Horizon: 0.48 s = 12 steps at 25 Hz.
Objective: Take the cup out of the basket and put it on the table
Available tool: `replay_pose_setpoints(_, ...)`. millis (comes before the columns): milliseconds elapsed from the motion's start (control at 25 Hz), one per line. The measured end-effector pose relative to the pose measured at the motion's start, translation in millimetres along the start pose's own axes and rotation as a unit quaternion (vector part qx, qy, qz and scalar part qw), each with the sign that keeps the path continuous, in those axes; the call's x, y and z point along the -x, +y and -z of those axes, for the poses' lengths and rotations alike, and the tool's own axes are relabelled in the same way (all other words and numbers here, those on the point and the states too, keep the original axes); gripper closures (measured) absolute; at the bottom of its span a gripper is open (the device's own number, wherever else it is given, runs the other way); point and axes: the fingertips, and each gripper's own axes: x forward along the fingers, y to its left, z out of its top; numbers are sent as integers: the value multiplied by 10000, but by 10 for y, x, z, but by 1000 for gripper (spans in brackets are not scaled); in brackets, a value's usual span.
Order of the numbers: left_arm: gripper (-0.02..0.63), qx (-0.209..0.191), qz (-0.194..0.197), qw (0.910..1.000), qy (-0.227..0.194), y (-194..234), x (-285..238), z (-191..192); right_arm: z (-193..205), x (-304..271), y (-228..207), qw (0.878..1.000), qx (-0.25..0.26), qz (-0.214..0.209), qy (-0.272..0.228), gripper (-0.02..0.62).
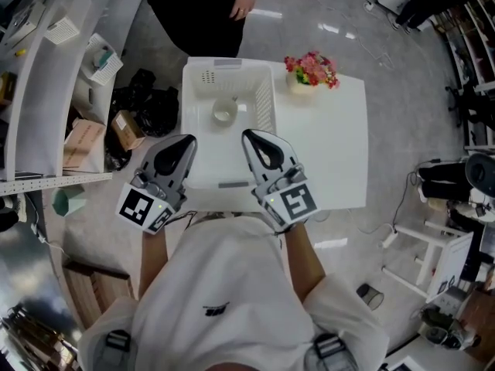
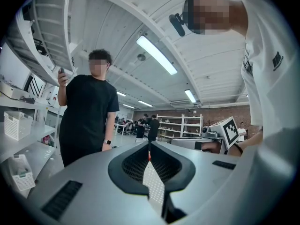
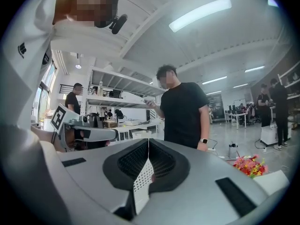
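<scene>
A small white cup [image 1: 224, 114] stands inside the white slatted basket [image 1: 265, 103] at the far left of the white table [image 1: 332, 153]. Both grippers are held level at the table's near edge, pointing toward the basket and short of it. My left gripper [image 1: 188, 139] has its jaws together with nothing between them, as its own view shows [image 2: 149, 146]. My right gripper [image 1: 249, 134] is likewise shut and empty [image 3: 148, 142]. Neither gripper view shows the cup or the basket.
A pot of red and pink flowers [image 1: 311, 71] sits on the table right of the basket. A person in black [image 1: 205, 6] stands at the table's far side. Shelves [image 1: 46, 68], black bags [image 1: 147, 107] and boxes [image 1: 85, 141] lie left.
</scene>
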Motion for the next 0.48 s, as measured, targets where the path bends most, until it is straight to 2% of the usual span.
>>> replay_pose_setpoints(320, 586, -137, -151, 9997, 127, 136, -203, 59, -10, -239, -208, 9994, 253, -234, 79, 586)
replay_pose_setpoints(480, 586, -86, -228, 9996, 170, 191, -255, 111, 96, -322, -273, 9978, 436, -404, 277, 584)
